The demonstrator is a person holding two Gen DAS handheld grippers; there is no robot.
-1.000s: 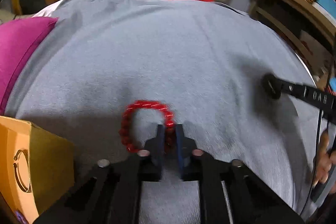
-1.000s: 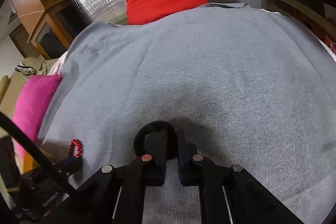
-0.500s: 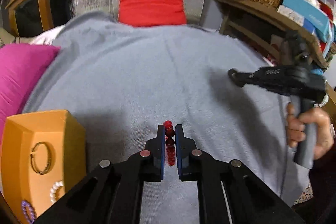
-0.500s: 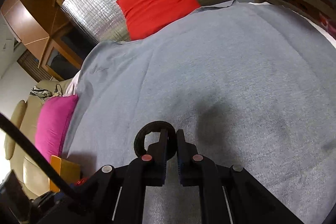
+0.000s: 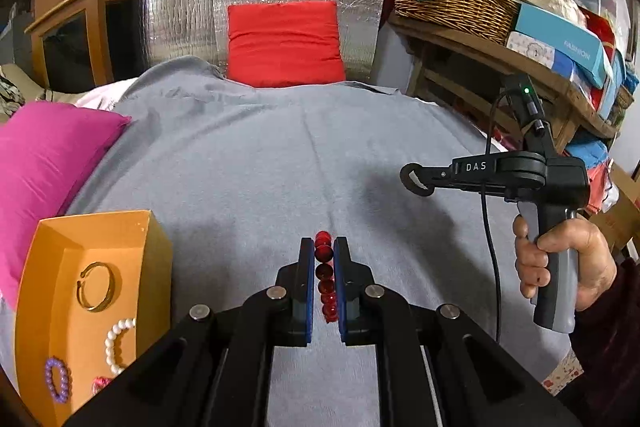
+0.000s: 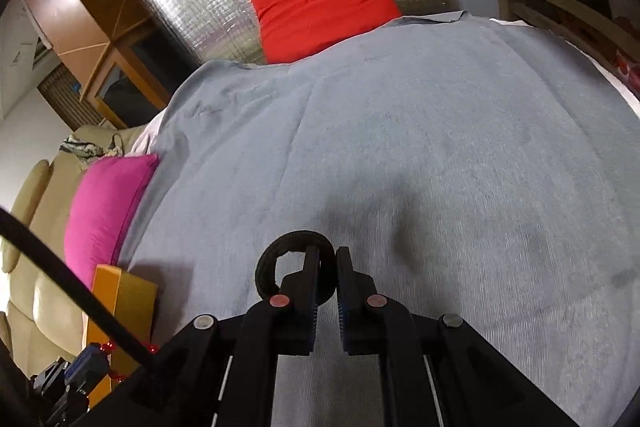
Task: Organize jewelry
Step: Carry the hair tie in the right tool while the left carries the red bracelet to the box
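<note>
The left gripper (image 5: 324,257) is pinching a red bracelet (image 5: 325,279) edge-on, box (image 5: 156,239) at nine o'clock for dropping in; right gripper (image 6: 328,263) is clamping a black ring (image 6: 280,247), waiting its turn.

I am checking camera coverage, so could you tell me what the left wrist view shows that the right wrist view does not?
Only the left wrist view shows inside the orange box: a gold bangle, pearl bracelet and purple bracelet. Only the right wrist view shows the black ring as a full loop in the right claw. Both show the grey cloth and red cushion.
</note>
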